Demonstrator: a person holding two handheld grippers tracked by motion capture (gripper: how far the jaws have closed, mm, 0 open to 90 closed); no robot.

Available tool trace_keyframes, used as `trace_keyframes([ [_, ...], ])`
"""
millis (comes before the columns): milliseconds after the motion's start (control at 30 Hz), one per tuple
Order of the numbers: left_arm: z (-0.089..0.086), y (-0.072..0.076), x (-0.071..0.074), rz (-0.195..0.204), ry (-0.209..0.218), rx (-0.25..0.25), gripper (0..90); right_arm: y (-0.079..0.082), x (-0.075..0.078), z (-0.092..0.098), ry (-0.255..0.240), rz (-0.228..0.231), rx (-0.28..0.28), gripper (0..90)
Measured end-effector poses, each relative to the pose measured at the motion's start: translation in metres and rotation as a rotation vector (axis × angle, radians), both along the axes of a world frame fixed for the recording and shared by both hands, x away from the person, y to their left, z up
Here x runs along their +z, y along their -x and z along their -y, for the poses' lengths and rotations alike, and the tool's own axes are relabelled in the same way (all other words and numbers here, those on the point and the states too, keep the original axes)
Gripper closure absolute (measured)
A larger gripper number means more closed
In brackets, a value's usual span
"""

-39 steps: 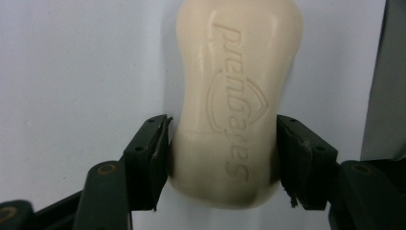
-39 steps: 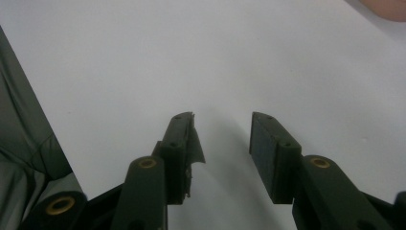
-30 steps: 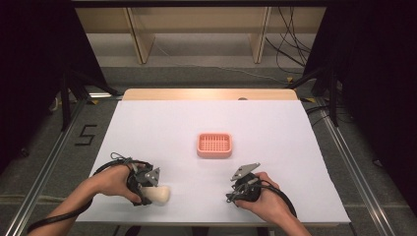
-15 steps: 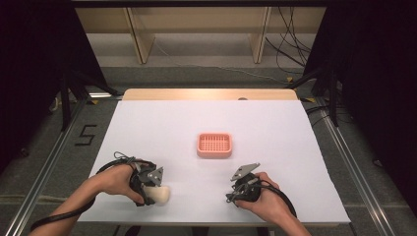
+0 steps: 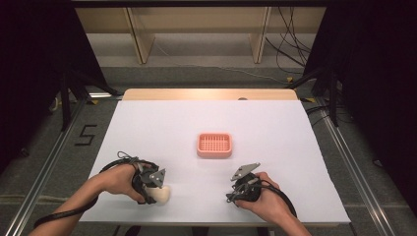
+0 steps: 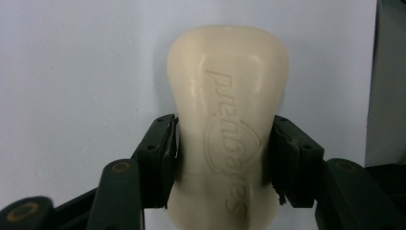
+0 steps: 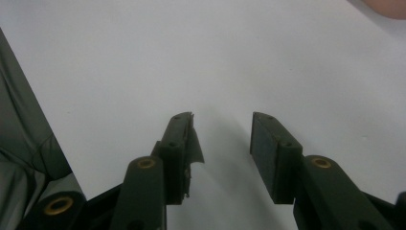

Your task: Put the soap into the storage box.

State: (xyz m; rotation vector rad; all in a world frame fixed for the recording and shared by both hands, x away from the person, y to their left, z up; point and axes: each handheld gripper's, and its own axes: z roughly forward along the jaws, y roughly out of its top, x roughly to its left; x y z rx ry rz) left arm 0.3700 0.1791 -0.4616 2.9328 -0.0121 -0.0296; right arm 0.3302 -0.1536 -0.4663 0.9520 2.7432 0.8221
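My left gripper [image 6: 224,153] is closed on a cream bar of soap [image 6: 229,129] — its two black jaws press against the bar's narrow waist, one on each side, and embossed lettering runs along the bar's top face. In the left gripper view the soap reaches away from me past the jaw tips, over the white table surface [image 6: 72,72]. From the high view, my left hand [image 5: 118,181] wraps the left gripper [image 5: 158,192] at the near left of the table, and the soap [image 5: 161,194] shows as a pale lump at the gripper's right end, low over the white sheet; I cannot tell whether it touches the sheet.

My right gripper [image 7: 222,139] has its jaws apart with nothing between them — just bare white table [image 7: 239,57] in the gap. The pad on one jaw looks torn at its edge. In the high view my right hand [image 5: 263,199] holds the right gripper [image 5: 231,196] at the near right of the table, well apart from the left one, its grey three-cornered plate on top.

Farther out, near the middle of the table [image 5: 295,147], sits a pink soap dish [image 5: 214,144] with a ridged floor, lying between and beyond the two grippers. At the far edge, a strip of bare wood [image 5: 206,94] shows past the white covering.
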Motion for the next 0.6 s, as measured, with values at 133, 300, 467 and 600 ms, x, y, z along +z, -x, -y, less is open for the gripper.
trace_keyframes([
  [133,0.0011,-0.0003,0.0003,-0.007,-0.007,-0.011,47.3,0.0001,-0.0001,0.0001,0.001,-0.001,0.0,59.9],
  [300,0.0001,0.0004,-0.0001,-0.024,0.017,0.001,48.1,0.0004,0.0003,0.0003,-0.001,-0.004,-0.011,59.9],
  [467,-0.0027,0.0007,0.001,-0.032,0.04,0.018,48.4,0.0006,0.0002,0.0004,-0.002,-0.004,-0.02,59.9],
  [600,-0.0037,0.0022,0.003,-0.031,0.052,0.031,48.5,-0.0013,-0.0003,0.001,0.001,0.015,0.003,59.9],
])
